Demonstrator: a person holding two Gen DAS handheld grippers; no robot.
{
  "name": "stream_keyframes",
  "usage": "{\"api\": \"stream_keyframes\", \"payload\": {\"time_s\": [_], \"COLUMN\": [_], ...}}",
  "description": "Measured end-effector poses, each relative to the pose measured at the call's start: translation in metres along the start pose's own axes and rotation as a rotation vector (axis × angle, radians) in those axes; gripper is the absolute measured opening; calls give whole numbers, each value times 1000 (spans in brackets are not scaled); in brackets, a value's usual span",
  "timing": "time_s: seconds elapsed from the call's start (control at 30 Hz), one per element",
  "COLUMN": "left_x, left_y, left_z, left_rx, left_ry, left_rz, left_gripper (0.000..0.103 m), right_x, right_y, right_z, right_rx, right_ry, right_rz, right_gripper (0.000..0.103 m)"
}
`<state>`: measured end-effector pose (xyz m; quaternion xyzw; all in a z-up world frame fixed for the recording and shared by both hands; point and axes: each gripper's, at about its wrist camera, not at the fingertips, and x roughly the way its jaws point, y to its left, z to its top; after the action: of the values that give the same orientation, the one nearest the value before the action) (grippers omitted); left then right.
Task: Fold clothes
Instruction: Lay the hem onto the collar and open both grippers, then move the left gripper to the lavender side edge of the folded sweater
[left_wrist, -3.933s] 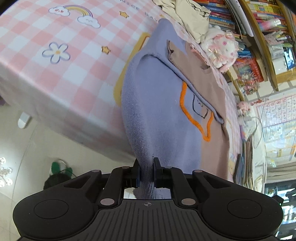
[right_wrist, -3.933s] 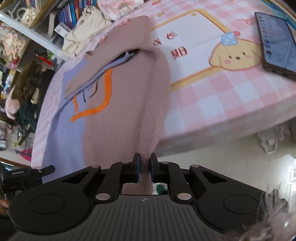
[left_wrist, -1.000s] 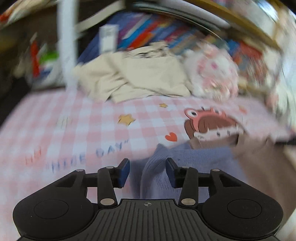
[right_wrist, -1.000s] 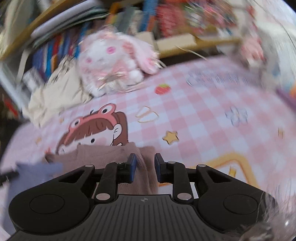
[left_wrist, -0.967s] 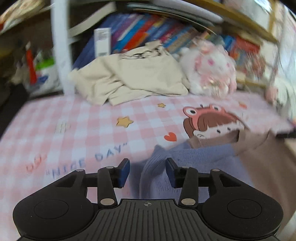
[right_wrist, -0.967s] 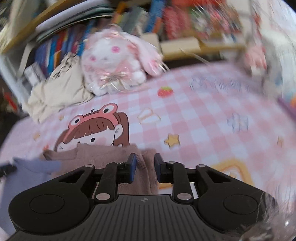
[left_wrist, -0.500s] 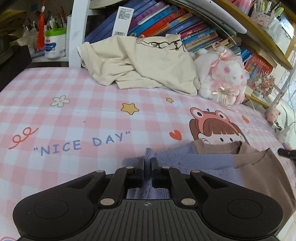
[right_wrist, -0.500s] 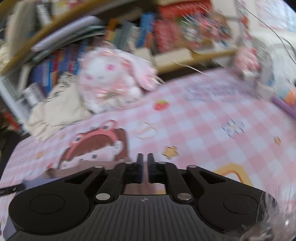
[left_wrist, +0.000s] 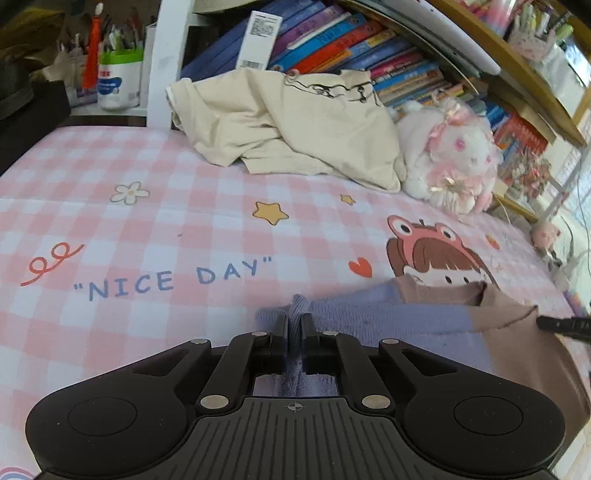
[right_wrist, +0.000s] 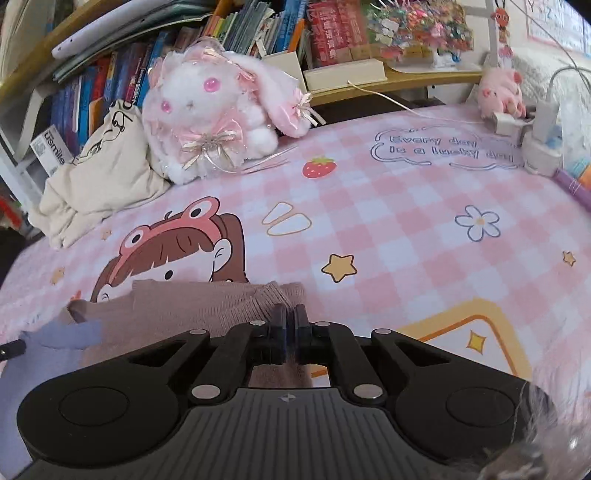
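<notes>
A knit sweater, lavender on one half (left_wrist: 388, 317) and mauve-brown on the other (right_wrist: 192, 306), lies on the pink checked table cover. My left gripper (left_wrist: 294, 321) is shut on the lavender corner of the sweater. My right gripper (right_wrist: 290, 317) is shut on the brown corner (right_wrist: 284, 291) at the other end of the same edge. The right gripper's black tip shows at the right edge of the left wrist view (left_wrist: 561, 325).
A crumpled cream shirt (left_wrist: 295, 125) and a white plush rabbit (right_wrist: 207, 110) lie at the back of the table, against shelves of books (left_wrist: 332, 48). A charger and cables (right_wrist: 532, 129) sit at the far right. The cover (left_wrist: 147, 229) has cartoon prints.
Both grippers were open a second ago at the sweater's far edge. They have since closed on its two corners. Earlier still, they held the hem hanging off the table front.
</notes>
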<state>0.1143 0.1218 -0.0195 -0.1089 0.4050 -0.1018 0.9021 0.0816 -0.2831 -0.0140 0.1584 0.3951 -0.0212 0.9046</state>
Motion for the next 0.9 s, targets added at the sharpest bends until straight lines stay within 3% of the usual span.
{"api": "stream_keyframes", "payload": {"time_s": [0.1, 0.13, 0.17, 0.23, 0.27, 0.3, 0.47, 0.63, 0.9], "left_x": [-1, -1, -2, -7, -11, -17, -55, -83, -104], "left_y": [-4, -4, -6, -10, -13, -17, -32, -42, -72], "left_z": [0, 1, 2, 4, 4, 3, -10, -31, -65], "left_rx": [12, 12, 6, 0, 4, 19, 73, 80, 207], "left_ry": [7, 14, 26, 41, 40, 28, -48, -60, -34], "left_rz": [13, 14, 19, 41, 59, 77, 79, 72, 93], "left_gripper": [11, 13, 18, 31, 48, 58, 73, 77, 77], "right_x": [-3, -4, -6, -14, -18, -23, -53, -76, -103], "right_y": [3, 4, 5, 7, 8, 10, 20, 27, 24], "right_z": [0, 1, 1, -1, -2, -4, -23, -50, -78], "right_rx": [-25, -32, -41, -61, -71, -83, -141, -178, -230], "right_ry": [7, 8, 4, -12, -19, -25, -51, -45, -20], "right_rz": [-13, -23, -35, -35, -28, -22, -21, -42, -46], "right_gripper": [7, 16, 29, 43, 44, 46, 67, 77, 78]}}
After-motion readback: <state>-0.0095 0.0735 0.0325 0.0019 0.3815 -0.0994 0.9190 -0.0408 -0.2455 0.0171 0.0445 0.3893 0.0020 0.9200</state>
